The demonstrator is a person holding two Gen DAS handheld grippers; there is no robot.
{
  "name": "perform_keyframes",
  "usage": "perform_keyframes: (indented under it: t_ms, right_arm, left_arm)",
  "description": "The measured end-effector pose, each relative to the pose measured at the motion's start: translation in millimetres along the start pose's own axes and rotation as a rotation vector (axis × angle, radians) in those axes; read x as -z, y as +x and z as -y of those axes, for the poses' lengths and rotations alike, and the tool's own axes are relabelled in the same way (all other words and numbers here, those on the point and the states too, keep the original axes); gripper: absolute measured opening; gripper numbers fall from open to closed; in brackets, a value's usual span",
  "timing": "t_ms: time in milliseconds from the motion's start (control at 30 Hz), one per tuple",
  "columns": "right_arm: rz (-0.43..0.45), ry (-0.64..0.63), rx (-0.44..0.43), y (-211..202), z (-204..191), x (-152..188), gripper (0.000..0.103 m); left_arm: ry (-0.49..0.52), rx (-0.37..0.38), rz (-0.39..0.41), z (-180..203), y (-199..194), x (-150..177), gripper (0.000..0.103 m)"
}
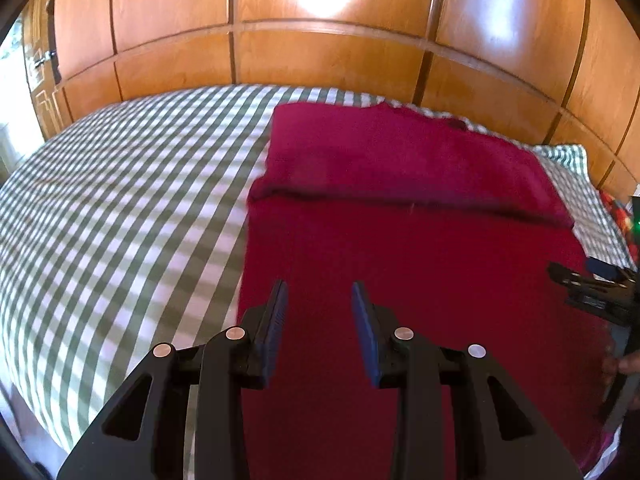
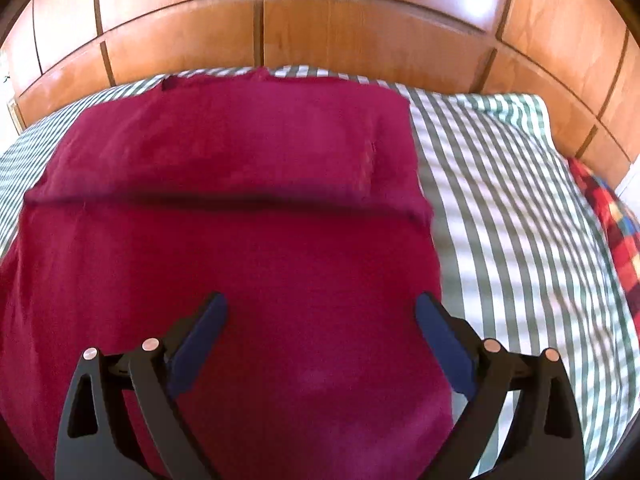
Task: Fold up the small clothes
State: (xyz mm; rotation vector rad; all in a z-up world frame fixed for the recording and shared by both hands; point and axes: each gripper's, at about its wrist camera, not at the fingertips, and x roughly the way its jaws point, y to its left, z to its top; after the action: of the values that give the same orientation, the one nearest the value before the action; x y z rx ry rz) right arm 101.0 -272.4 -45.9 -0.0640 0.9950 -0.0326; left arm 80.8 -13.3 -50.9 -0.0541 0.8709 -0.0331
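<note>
The left claw (image 1: 320, 300) is held at a narrow gap with nothing between its pads, the right claw (image 2: 320, 320) spread wide and empty, both above the near half of one crimson garment (image 2: 240, 240). It lies flat on the striped bed (image 2: 500, 200), its far part already turned over. A further fold seems due: the near hem must be pinched at both corners.

Red garment (image 2: 240, 248): soft matt cloth. Beneath it, checked bedsheet (image 1: 120, 208): woven cotton-like cloth, matt. Behind the bedsheet, wooden panelling (image 1: 320, 56): varnished, glossy, reflecting light.
</note>
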Motion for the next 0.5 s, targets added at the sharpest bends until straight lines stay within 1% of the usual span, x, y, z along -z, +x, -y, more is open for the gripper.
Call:
perform_keyframes:
  t_ms: [133,233,267,300,333,400,500]
  right_arm:
    - [-0.012,0.003,-0.002,-18.9,10.9,26.9,0.099]
    - [-0.036,0.046,-0.036,-29.2,25.1,47.1,0.099]
    - [-0.041,0.062,-0.050,-33.3,28.7,54.8,0.099]
    - [-0.046,0.083,-0.070,-38.6,35.2,64.4,0.099]
    - [-0.048,0.093,-0.081,-42.8,38.6,70.8,0.099]
    - [-0.063,0.105,-0.113,-51.1,45.0,83.5,0.099]
    - [-0.093,0.075,-0.160,-69.4,47.5,106.6,0.099]
  left_arm:
    - [-0.022,-0.005,-0.021,-19.7,-4.8,20.3,0.033]
    - [-0.050,-0.001,-0.024,-40.2,-14.8,33.7,0.033]
    - [-0.062,0.015,-0.024,-48.2,-19.7,38.8,0.035]
    - [-0.072,0.023,-0.019,-53.8,-24.2,42.7,0.041]
    - [-0.085,0.012,-0.004,-61.4,-32.2,48.8,0.051]
    - [-0.088,0.005,0.011,-73.4,-44.8,60.1,0.052]
    - [-0.087,0.028,-0.016,-86.1,-54.0,73.3,0.052]
